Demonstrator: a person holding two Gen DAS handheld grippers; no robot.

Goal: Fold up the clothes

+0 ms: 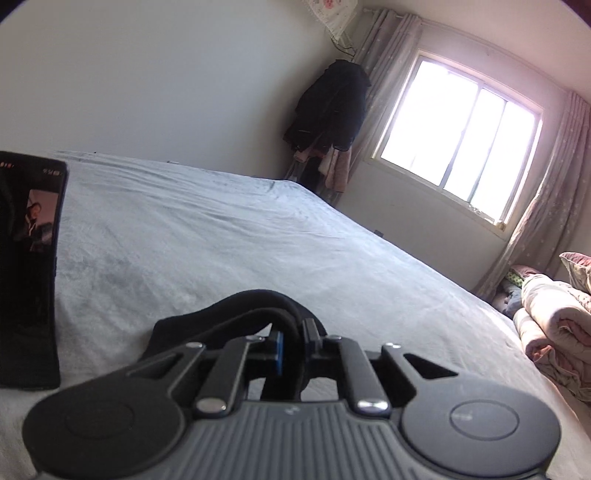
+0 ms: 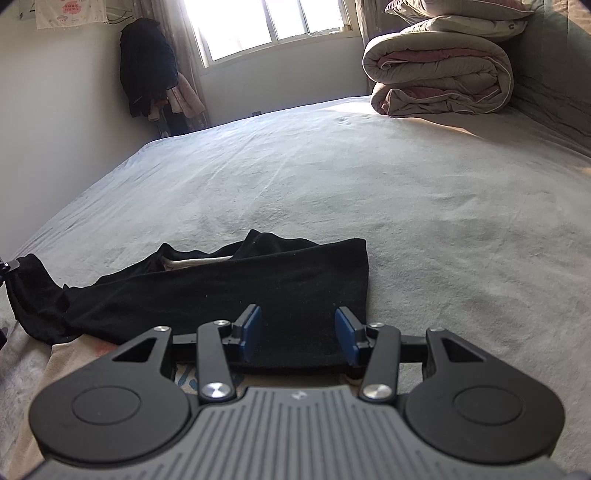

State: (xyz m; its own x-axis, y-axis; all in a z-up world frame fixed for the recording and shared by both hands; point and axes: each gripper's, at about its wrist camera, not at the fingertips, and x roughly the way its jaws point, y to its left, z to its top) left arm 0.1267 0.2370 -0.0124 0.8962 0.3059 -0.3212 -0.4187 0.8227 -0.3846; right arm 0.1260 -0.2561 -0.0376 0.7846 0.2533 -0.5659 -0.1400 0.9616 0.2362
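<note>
My left gripper (image 1: 291, 341) is clamped on a bunched fold of the black garment (image 2: 236, 291), which lies on the grey bed (image 2: 369, 192). My right gripper (image 2: 298, 336) is spread wide, its blue pads (image 2: 252, 332) over the garment's near end. Beyond my right fingers sits a rolled quilt (image 2: 439, 70). The wall poster (image 2: 70, 13) is unreadable.

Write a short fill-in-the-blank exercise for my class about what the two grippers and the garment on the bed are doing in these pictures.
1. The left gripper is shut on the ____ garment.
2. The right gripper has its jaws ____ over the garment's edge.
3. The garment lies on the ____.
4. A rolled quilt sits near the ____.

Missing words: black; open; bed; window
</note>
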